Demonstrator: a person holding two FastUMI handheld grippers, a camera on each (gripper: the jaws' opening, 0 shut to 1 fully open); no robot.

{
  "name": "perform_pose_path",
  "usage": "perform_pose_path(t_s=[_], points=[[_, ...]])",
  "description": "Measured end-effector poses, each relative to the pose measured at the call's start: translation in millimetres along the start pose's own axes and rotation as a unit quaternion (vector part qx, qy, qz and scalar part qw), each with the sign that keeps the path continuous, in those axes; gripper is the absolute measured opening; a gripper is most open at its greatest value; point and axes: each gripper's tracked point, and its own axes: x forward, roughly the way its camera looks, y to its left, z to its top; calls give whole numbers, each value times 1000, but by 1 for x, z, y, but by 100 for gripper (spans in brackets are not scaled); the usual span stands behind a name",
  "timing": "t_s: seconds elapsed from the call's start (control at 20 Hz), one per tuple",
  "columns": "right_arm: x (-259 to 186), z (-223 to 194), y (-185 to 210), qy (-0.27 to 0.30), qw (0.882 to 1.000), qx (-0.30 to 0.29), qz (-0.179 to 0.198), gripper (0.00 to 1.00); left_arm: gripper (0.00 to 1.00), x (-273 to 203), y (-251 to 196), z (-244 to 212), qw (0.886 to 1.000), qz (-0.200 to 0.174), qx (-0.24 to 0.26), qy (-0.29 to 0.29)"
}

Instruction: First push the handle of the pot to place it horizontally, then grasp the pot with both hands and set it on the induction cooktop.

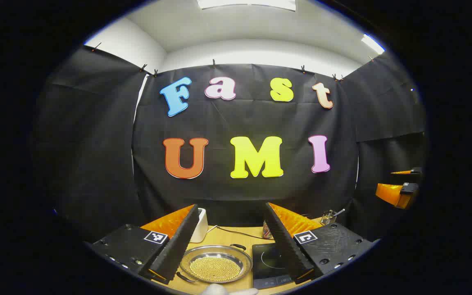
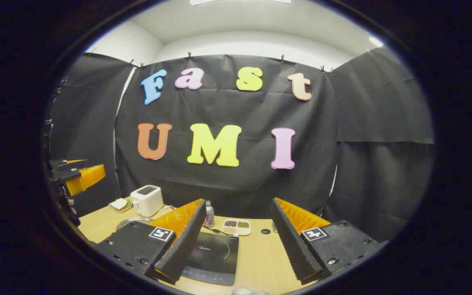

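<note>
In the left gripper view a shallow steel pot (image 1: 242, 262) full of small golden beads sits on the wooden table (image 1: 228, 237). One black loop handle (image 1: 238, 246) shows at its far right and another (image 1: 184, 277) at its near left, so the pair lies on a diagonal. The black induction cooktop (image 1: 269, 266) lies just right of the pot. My left gripper (image 1: 231, 207) hangs open above the pot, touching nothing. My right gripper (image 2: 238, 200) is open over the cooktop (image 2: 213, 256), with the pot's rim (image 2: 131, 221) to its left. Each gripper also appears orange in the other's view, right gripper (image 1: 400, 189) and left gripper (image 2: 78, 175).
A white toaster (image 2: 146, 200) and a sandwich on a small plate (image 2: 118, 204) stand at the back left. Behind the cooktop are a small bottle (image 2: 209, 214) and a divided snack tray (image 2: 236, 226). A holder with utensils (image 1: 329, 216) sits at the far right, and a cable (image 1: 236, 233) crosses the table.
</note>
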Motion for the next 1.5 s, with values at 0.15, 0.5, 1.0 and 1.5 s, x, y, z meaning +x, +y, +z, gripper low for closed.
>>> perform_pose_path(t_s=[0.15, 0.5, 1.0, 1.5], points=[[-4, -5, 3, 4, 1000, -5, 5, 97, 96, -4, -1, -9, 1000, -1, -3, 12], [-12, -13, 0, 17, 1000, -7, -1, 96, 96, -8, -9, -17, 1000, -14, 7, 25], [-18, -14, 1, 23, 999, -24, -8, 96, 20, -6, -20, -37, 997, -51, -16, 62], [-10, -35, 10, 46, 999, -24, 0, 97, 0, -10, -19, -182, 955, -105, -39, 276]])
